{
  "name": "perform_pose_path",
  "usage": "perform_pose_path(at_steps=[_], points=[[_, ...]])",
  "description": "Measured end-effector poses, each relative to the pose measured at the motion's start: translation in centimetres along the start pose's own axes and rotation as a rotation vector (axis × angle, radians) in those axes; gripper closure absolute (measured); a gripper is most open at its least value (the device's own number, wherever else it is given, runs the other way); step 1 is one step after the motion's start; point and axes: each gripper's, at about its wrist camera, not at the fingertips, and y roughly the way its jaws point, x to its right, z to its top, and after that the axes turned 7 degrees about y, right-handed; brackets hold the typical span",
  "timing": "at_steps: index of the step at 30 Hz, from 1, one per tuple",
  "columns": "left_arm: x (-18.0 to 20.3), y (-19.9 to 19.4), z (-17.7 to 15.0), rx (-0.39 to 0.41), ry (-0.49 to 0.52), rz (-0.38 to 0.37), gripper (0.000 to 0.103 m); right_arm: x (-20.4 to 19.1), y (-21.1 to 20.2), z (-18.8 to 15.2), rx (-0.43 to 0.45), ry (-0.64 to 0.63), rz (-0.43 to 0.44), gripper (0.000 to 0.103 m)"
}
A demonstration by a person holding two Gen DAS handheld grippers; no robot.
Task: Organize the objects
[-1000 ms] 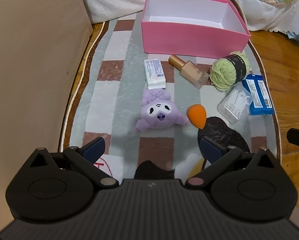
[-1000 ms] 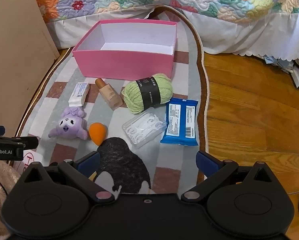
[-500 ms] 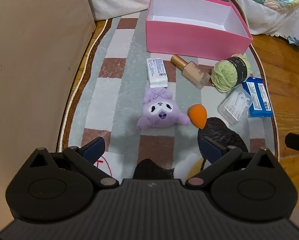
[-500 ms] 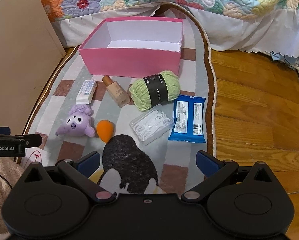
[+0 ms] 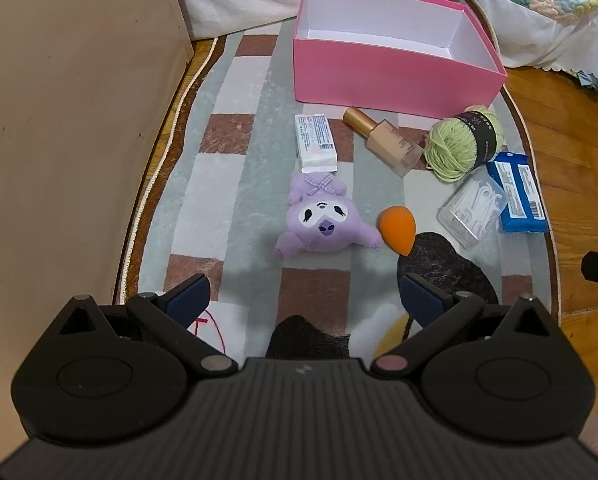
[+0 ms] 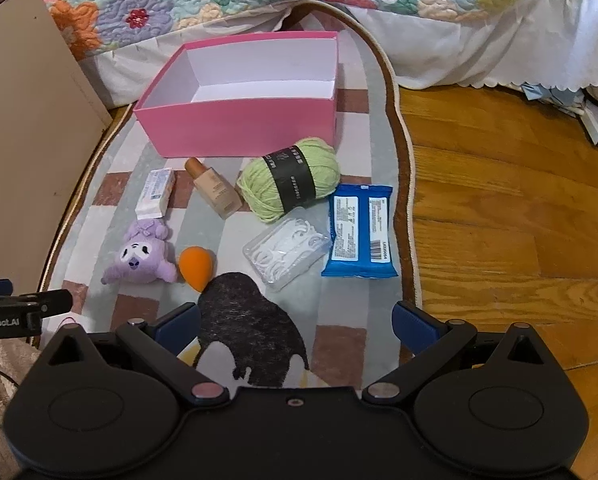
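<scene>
Pink box (image 5: 395,80) at far end of rug (image 5: 239,160), empty, awaiting items strewn nearer. Left gripper (image 5: 305,296) spread wide, aimed at purple plush (image 5: 323,220); right gripper (image 6: 295,322) likewise spread, empty.

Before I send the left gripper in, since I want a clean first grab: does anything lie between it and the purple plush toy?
Nothing visible does. The left gripper is open, and only bare rug lies between it and the purple plush toy. The orange sponge sits close beside the toy, off the straight path.
</scene>
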Motion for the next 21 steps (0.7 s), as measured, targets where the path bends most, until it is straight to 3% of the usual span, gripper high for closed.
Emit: perform_pose_path(at_steps=[15,21], points=[[0.0,0.0,0.0,-0.002,-0.012,-0.005,0.000,0.2,0.8,-0.1,-0.031,0.006,0.009,0.000],[-0.2,-1.2,0.6,0.031,-0.041,-0.026,0.000,-0.1,1.4,-0.3,-0.059,-0.012,0.044,0.000]])
